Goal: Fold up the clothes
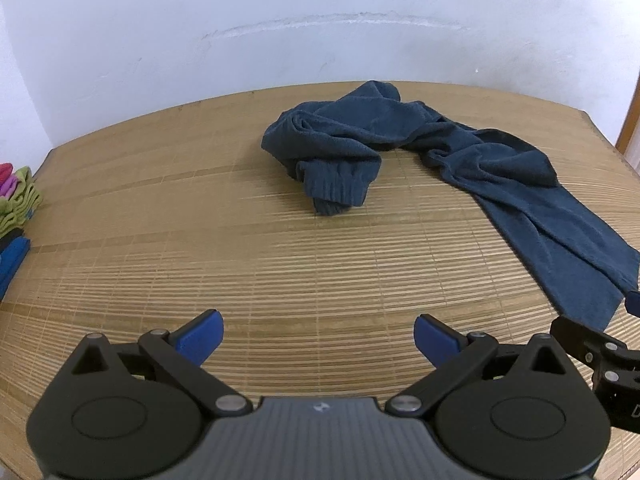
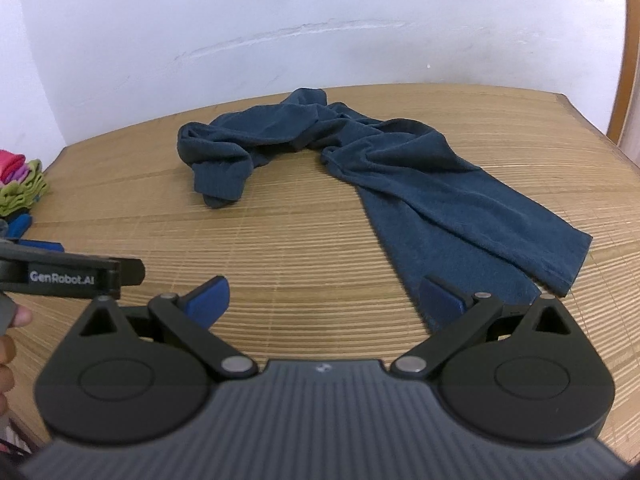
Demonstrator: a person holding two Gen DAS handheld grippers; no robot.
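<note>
Dark blue fleece garment (image 1: 440, 164) lies crumpled mid-bench, ribbed cuff (image 1: 336, 188) bunched left, one flat length trailing right. Left gripper (image 1: 318, 338) and right gripper (image 2: 326, 300): jaws wide open, empty. Bare bamboo mat (image 1: 200, 248) lies between garment and grippers; folded stack (image 1: 14, 208) at left edge.

left gripper (image 1: 318, 338) agape, right gripper (image 2: 326, 300) agape, side by side

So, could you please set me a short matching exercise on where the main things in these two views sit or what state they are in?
Things:
1. dark blue garment
2. stack of folded clothes
3. left hand-held gripper
4. ribbed cuff

States:
A. open, holding nothing
B. at the mat's far left edge
C. crumpled across the bamboo mat
D. bunched at the garment's left end

Pairs: 1-C, 2-B, 3-A, 4-D
</note>
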